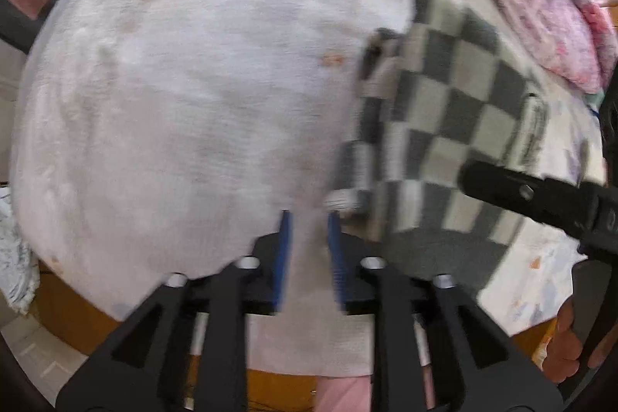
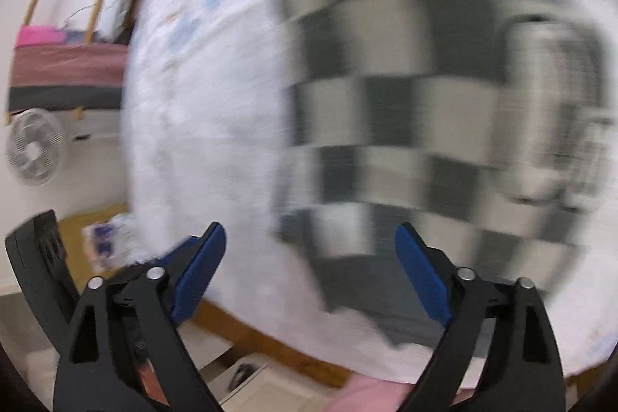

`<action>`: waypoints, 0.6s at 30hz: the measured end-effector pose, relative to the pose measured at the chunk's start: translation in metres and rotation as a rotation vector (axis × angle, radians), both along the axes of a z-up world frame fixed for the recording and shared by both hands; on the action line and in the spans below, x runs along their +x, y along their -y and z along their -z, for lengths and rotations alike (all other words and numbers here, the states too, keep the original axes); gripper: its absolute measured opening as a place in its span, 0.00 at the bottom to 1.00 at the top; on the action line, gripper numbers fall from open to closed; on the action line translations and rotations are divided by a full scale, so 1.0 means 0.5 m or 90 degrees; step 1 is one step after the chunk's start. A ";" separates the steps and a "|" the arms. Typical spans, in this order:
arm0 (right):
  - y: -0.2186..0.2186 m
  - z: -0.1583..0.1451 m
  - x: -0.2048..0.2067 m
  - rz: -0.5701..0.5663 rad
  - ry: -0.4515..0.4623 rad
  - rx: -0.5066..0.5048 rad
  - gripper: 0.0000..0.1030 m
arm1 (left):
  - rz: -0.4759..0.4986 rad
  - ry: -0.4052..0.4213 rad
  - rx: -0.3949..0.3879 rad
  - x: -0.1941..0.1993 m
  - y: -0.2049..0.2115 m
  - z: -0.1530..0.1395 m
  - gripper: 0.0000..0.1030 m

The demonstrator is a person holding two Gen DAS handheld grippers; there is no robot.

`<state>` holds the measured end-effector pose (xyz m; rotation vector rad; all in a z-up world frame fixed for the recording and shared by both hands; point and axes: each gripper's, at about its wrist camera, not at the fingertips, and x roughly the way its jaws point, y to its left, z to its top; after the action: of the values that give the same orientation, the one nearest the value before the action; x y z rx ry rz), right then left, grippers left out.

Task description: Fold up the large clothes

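Left tongs [image 1: 309, 215] standing part open, gripping nothing; right tongs [image 2: 311, 238] gaping wide, empty. Checkered garment [image 1: 444, 126] lying on bed [image 1: 174, 83]; next grasp needing both corners pinched evenly.

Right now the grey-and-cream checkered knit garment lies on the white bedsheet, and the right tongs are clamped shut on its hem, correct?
Not quite. The grey-and-cream checkered knit garment does lie on the white bedsheet, but the right tongs are not clamped on its hem: the right wrist view shows their blue pads spread wide apart above the garment, gripping nothing.
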<state>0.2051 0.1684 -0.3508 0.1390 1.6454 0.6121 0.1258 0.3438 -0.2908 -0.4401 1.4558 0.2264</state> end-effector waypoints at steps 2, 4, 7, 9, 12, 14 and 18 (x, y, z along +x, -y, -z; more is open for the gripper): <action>0.065 -0.018 -0.001 0.029 0.022 -0.035 0.87 | 0.003 0.030 -0.047 0.022 0.029 0.007 0.60; 0.125 -0.030 -0.002 0.072 0.024 -0.043 0.87 | 0.000 0.024 -0.100 0.044 0.056 0.038 0.68; 0.229 -0.027 -0.013 0.149 0.004 -0.058 0.87 | -0.017 -0.034 -0.162 0.063 0.090 0.115 0.68; 0.276 -0.012 -0.025 0.179 -0.008 -0.075 0.87 | -0.025 -0.087 -0.148 0.062 0.110 0.168 0.51; 0.337 0.013 -0.048 0.231 -0.043 -0.085 0.87 | -0.078 -0.118 -0.151 0.034 0.093 0.198 0.13; 0.358 0.023 -0.060 0.250 -0.061 -0.085 0.87 | -0.097 -0.103 -0.173 0.012 0.067 0.174 0.12; 0.372 0.024 -0.076 0.257 -0.080 -0.075 0.87 | -0.078 -0.074 -0.156 -0.025 0.038 0.095 0.12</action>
<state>0.1671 -0.0177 -0.3630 0.4191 1.7066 0.2009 0.1133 0.3246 -0.3382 -0.7274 1.5786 0.1737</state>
